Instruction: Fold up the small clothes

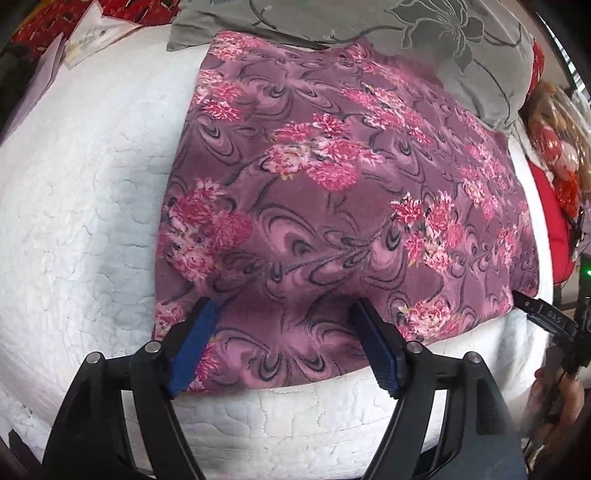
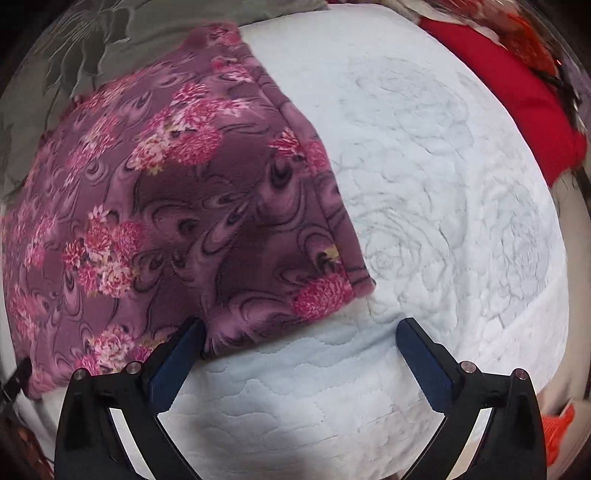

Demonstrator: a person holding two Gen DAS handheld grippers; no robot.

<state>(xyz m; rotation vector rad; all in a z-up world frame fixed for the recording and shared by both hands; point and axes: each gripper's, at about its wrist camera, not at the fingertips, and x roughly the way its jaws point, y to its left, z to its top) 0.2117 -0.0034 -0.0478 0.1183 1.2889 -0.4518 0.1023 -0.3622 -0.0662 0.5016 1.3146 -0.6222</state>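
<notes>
Left wrist view: I am holding my left gripper [image 1: 284, 325] low over the near edge of the purple floral garment [image 1: 332, 192], its blue pads [image 1: 194, 347] standing wide apart with cloth lying between them but not pinched; I judge a fold has been laid and I am letting go. The garment is lying flat as a broad rectangle on the white quilted bedcover [image 1: 85, 206], its far edge reaching the grey flowered pillowcase [image 1: 443, 33]. The tip of my right gripper [image 1: 532, 308] is showing at the garment's near right corner. Papers [image 1: 88, 37] and red fabric [image 1: 550, 206] are crowding the margins.

Right wrist view: I am keeping my right gripper [image 2: 301, 325] fully spread, one pad just beside the garment's [image 2: 177, 206] near hem, the other over bare bedcover [image 2: 443, 184], nothing gripped. Quilted rose stitching is covering the bedcover; a red cloth [image 2: 517, 96] is lying beyond.
</notes>
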